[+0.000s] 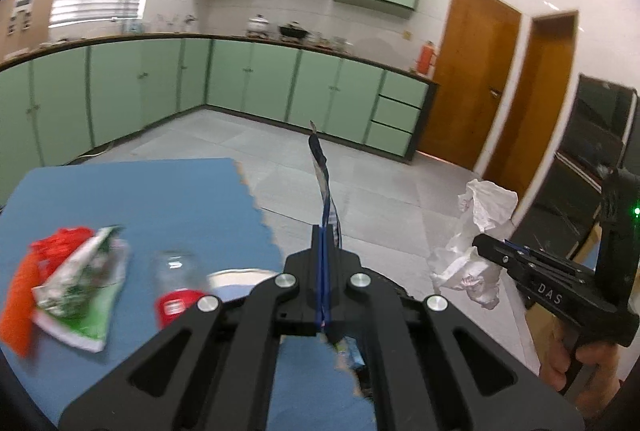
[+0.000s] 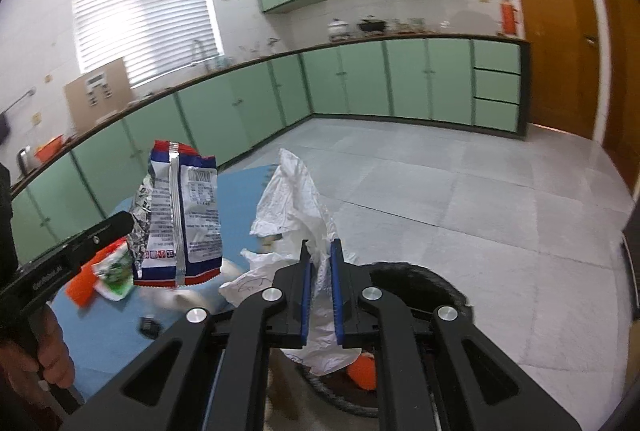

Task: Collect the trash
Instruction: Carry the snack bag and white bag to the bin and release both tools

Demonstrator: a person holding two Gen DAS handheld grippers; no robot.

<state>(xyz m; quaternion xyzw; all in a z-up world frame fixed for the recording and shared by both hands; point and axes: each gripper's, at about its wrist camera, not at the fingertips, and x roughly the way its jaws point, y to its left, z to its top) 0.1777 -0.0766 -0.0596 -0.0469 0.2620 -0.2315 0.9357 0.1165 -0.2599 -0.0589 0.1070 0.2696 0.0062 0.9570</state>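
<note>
My left gripper [image 1: 325, 231] is shut on a blue, white and red snack wrapper [image 1: 325, 187], seen edge-on; the right wrist view shows its flat side [image 2: 184, 223] held up in the left gripper [image 2: 130, 221]. My right gripper [image 2: 320, 251] is shut on crumpled white paper [image 2: 300, 199], held above a black trash bin [image 2: 440, 283]; the left wrist view shows this paper [image 1: 476, 235] in the right gripper [image 1: 478, 243]. On the blue table [image 1: 140, 191] lie a green and white wrapper [image 1: 84, 283], a red-orange wrapper [image 1: 24, 295] and a clear bottle with a red label [image 1: 176, 283].
An orange piece [image 2: 362, 371] lies inside the bin. A white-rimmed plate [image 1: 240, 277] sits on the table by the bottle. Green kitchen cabinets [image 1: 248, 83] line the far walls. Wooden doors [image 1: 472, 75] stand at the right. Grey tiled floor [image 2: 460, 199] lies beyond the table.
</note>
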